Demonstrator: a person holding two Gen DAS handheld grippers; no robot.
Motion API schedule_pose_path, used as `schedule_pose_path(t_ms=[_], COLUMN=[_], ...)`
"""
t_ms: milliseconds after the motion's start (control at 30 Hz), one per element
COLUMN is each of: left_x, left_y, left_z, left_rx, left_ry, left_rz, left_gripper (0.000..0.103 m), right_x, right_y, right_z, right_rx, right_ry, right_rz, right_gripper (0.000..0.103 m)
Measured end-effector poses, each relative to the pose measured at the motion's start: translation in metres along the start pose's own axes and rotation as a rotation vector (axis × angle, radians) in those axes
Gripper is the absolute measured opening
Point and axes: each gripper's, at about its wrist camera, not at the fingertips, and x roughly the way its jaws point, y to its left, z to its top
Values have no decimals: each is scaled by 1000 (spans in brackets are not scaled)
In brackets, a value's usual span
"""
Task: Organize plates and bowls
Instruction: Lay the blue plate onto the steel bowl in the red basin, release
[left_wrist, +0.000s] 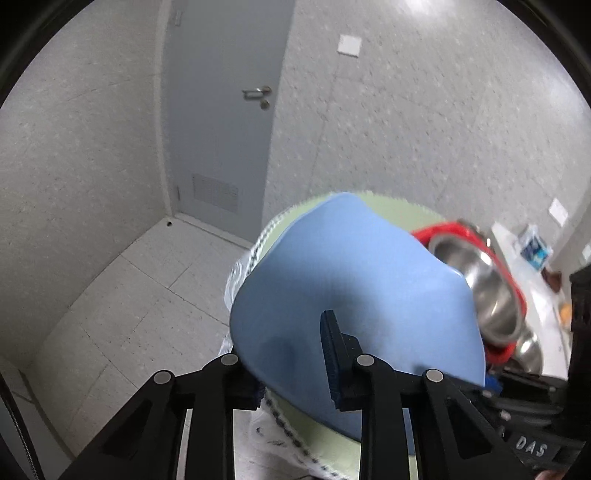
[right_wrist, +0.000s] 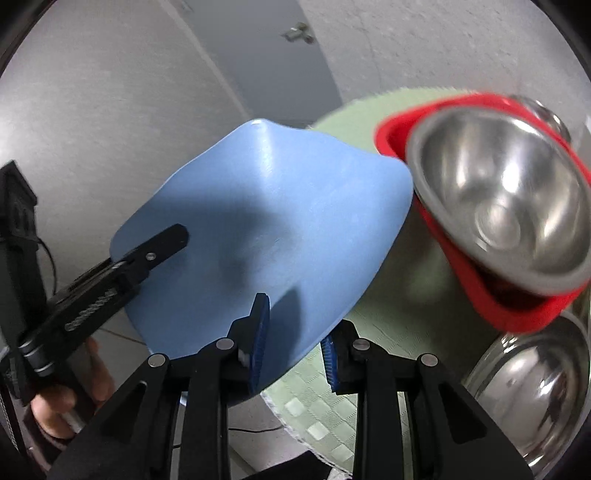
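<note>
Both cameras sit just behind their own claws, looking forward along the fingers, whose black arms fill the bottom of each frame. The left wrist view tilts up toward a grey door in the upper left and floor tiles at lower left, with the blue plate very near at centre. The right wrist view faces the same blue plate from its other edge, equally close. Both share the plate, the green mat and the red dish with a steel bowl, and the right view also catches the left claw at left.

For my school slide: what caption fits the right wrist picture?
Two grippers hold a blue plate beside a steel bowl.
</note>
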Motion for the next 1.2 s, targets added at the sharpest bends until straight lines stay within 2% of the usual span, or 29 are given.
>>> schedule_pose_path(t_ms=[167,300,400,533,667,767,900,1033,1200], left_x=[-5,11,31,57,84,106,128,133,129], left_y=[-50,-105,-138,-177,-196,-205,-209,-216,-217], left_z=[4,4,3,-1,4,8,22,21,9], left_rx=[14,56,53,68,81,74,64,53,62], left_ry=[-29,-25,11,64,111,143,163,157,148], left_rz=[-18,-56,-118,-149,-144,-135,-110,-104,-120], left_gripper=[21,23,24,25,26,26,28,28,48], right_x=[-30,-62,-82,-85,-84,-79,-76,-79,-82], right_y=[-20,-59,-97,-138,-172,-184,-190,-192,-199], right_z=[16,29,37,39,41,35,37,42,42], right_rx=[-45,-45,-17,7,33,40,22,3,10], right_ry=[-53,-97,-112,-96,-55,-34,-27,-35,-43], right_rz=[-17,-66,-95,-142,-144,-146,-161,-187,-188], right_gripper=[26,26,26,26,26,26,26,27,28])
